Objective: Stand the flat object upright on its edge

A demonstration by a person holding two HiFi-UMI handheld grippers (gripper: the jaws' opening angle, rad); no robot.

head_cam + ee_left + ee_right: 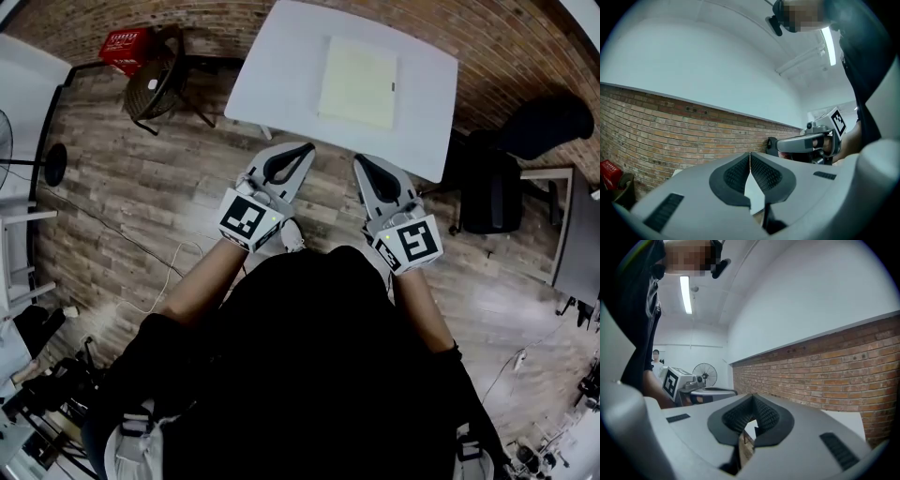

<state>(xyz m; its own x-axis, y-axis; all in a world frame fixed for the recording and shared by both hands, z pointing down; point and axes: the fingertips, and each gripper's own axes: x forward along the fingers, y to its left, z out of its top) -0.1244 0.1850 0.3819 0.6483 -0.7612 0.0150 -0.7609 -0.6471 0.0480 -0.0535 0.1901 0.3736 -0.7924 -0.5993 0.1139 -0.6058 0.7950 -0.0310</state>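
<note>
A flat pale yellow-green pad (358,82) lies face up on the small white table (281,80) in the head view. Both grippers hang in front of the table's near edge, above the wooden floor and short of the pad. My left gripper (307,148) is shut with nothing in it, its jaws meeting tip to tip (750,153). My right gripper (358,159) is likewise shut and empty (752,395). Each gripper view points up at the brick wall, and neither shows the pad. The right gripper (783,146) also appears in the left gripper view.
A black office chair (511,169) stands right of the table. At the back left are a dark chair (157,86) and a red crate (126,47). A standing fan (704,375) is behind the left gripper (710,393). A cable (155,258) trails over the floor.
</note>
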